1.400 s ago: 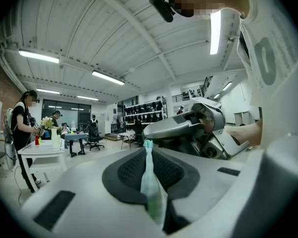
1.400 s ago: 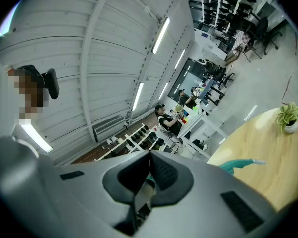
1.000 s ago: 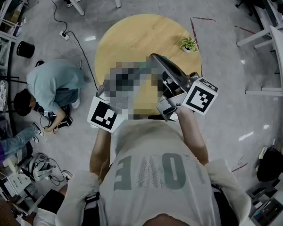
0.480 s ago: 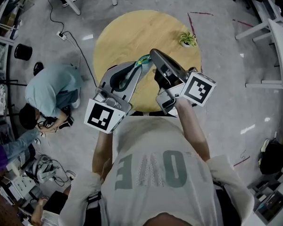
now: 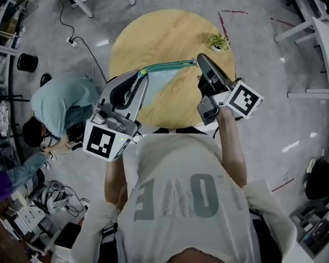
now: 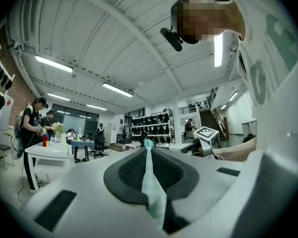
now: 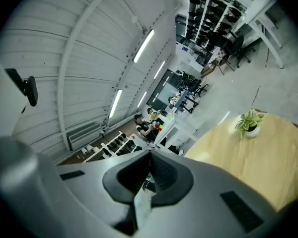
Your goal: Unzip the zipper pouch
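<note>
Zipper pouch (image 5: 163, 80) held up in the air over the near part of the round wooden table (image 5: 153, 34), stretched taut between both grippers, green zipper (image 5: 169, 66) along its top edge. Left gripper (image 5: 142, 74) clenched on the pouch's left end, teal fabric pinched between its jaws (image 6: 148, 155). Right gripper (image 5: 199, 59) clenched on a pale bit of the pouch at the zipper's right end (image 7: 149, 171); pull tab or fabric, can't tell. Small potted plant (image 5: 218, 41) on the table's far right. A crouching person (image 5: 59, 100) on the floor at left.
</note>
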A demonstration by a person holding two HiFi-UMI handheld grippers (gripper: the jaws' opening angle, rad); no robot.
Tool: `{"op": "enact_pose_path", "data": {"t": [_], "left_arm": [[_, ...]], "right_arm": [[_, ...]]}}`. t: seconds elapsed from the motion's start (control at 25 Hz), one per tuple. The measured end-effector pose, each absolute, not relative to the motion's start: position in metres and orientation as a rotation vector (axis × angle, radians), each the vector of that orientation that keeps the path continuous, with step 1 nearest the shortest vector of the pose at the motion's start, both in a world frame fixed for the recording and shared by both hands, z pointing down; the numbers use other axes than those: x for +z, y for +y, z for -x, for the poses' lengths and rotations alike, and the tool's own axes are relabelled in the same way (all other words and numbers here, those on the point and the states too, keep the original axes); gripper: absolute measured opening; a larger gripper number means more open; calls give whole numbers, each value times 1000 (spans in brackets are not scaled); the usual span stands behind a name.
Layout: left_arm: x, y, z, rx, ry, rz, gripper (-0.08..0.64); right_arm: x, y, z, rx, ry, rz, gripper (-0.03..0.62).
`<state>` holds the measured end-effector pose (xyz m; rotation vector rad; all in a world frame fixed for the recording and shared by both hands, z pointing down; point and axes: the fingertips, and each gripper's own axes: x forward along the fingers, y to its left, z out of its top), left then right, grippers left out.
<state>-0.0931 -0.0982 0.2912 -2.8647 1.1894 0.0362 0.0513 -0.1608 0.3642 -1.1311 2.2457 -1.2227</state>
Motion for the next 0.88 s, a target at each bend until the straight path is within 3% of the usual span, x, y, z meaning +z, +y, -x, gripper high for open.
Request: {"op": "enact_pose_path", "data": {"t": [0.56, 0.68, 0.88], "left_arm": [[311, -104, 90, -2, 1192, 2934, 44], [310, -105, 90, -12, 1193, 2918, 44], [302, -107, 87, 36, 1181, 2921, 44]], "right_arm": [[362, -156, -62, -1113, 2330, 1197, 37], [349, -152, -59, -1035, 2404, 1146, 135], [346, -145, -55, -969, 2480, 1165, 144]]}}
